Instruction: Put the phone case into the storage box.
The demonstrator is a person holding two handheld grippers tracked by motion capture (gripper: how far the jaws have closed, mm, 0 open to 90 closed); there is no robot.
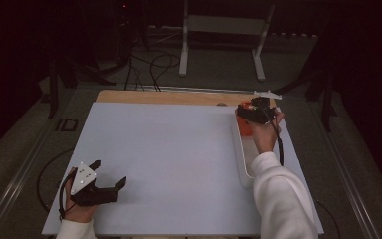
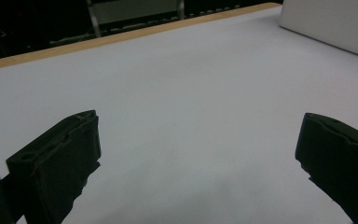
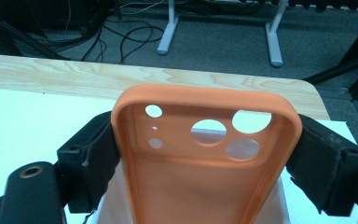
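At seven o'clock on the table, near its front edge, our left gripper [image 1: 110, 176] rests low over the white sheet [image 1: 169, 159], jaws spread wide with only bare sheet between them. Nothing lies across the middle of the sheet. At two o'clock our right gripper [image 1: 248, 110] pinches an orange phone case [image 3: 205, 154] by its two long sides, jaws pressed against the rubber; the case's open inside faces the right gripper view, its camera holes toward the far end. The case hangs above the far end of a long white tray [image 1: 239, 159] that runs along the sheet's right side from four to two o'clock; our white sleeve [image 1: 278, 199] crosses the tray's near end. Beyond the sheet, a strip of bare wooden tabletop [image 1: 169, 96] shows at twelve o'clock. Farther off, the grey floor carries loose black cables [image 1: 154, 67] at eleven o'clock and a white stand [image 1: 221, 30] with two feet at one o'clock. The room behind is dark.
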